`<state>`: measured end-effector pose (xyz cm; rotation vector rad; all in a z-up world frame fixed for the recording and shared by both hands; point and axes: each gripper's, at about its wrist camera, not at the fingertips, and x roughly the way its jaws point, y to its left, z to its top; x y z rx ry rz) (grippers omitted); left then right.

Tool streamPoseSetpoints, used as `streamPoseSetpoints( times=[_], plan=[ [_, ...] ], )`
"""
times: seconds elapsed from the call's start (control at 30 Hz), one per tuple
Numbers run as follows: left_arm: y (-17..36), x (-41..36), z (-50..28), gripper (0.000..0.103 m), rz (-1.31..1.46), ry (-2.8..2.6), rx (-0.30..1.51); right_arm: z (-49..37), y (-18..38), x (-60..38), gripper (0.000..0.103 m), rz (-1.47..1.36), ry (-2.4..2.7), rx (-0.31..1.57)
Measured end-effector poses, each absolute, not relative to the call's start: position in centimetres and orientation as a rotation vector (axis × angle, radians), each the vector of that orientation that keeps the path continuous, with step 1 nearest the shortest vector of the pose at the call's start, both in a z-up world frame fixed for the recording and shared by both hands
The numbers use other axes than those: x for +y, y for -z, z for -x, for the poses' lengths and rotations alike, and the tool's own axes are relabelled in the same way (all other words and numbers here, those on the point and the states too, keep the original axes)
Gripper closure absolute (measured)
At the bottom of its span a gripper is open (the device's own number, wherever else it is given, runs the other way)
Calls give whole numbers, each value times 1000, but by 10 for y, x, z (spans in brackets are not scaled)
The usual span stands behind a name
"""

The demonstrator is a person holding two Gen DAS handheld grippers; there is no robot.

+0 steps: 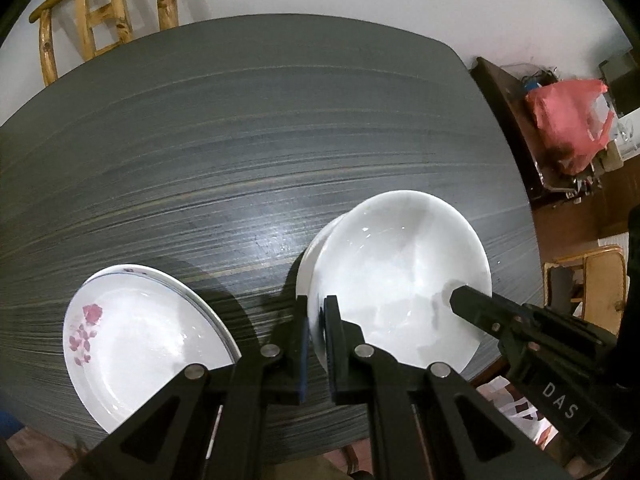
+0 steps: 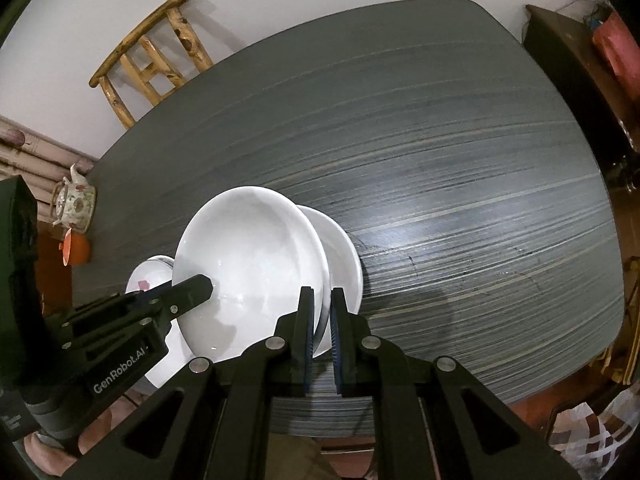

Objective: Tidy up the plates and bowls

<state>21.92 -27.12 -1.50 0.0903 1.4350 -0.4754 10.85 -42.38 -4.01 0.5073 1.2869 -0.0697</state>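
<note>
Left wrist view: the left claw (image 1: pixel 316 316) is clenching the near-left rim of a white bowl (image 1: pixel 400 272), one pad inside the rim and one outside. The bowl is sitting on the grey tabletop (image 1: pixel 240 140) near its front edge. A second rim is showing just behind its far-left side, so it appears to be nested with, or overlapping, another bowl; which of the two cannot be told. The right claw (image 1: pixel 460 300) is entering from the right, its tip lying over the bowl's right rim. A flowered plate (image 1: pixel 132 344) is lying just left of the bowl, overhanging the front edge; a second rim under it suggests a stack.

Right wrist view: the right claw (image 2: pixel 320 320) is gripping the near rim of the lower white bowl (image 2: pixel 344 260), jaws almost closed with the rim edge between them. The upper bowl (image 2: pixel 252 260) is tilting steeply toward the camera, and the left claw (image 2: pixel 200 284) is reaching onto its left rim. The flowered plate (image 2: pixel 148 276) is partly hidden behind that claw.

Risk assessment: both grips are narrow pinches on glazed rims, so a bowl could slip or rotate if lifted. The steep tilt could let the upper bowl slide out. Uneven pulling by the two claws could chip the rims, and the overhanging plate could be knocked off.
</note>
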Motion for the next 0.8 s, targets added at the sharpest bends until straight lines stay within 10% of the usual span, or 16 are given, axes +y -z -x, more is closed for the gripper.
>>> streamPoseSetpoints(
  times=[0.8],
  plan=[
    [29, -281, -216, 96, -109, 468, 1460, -109, 57, -427, 94, -519, 81, 1317]
  ],
)
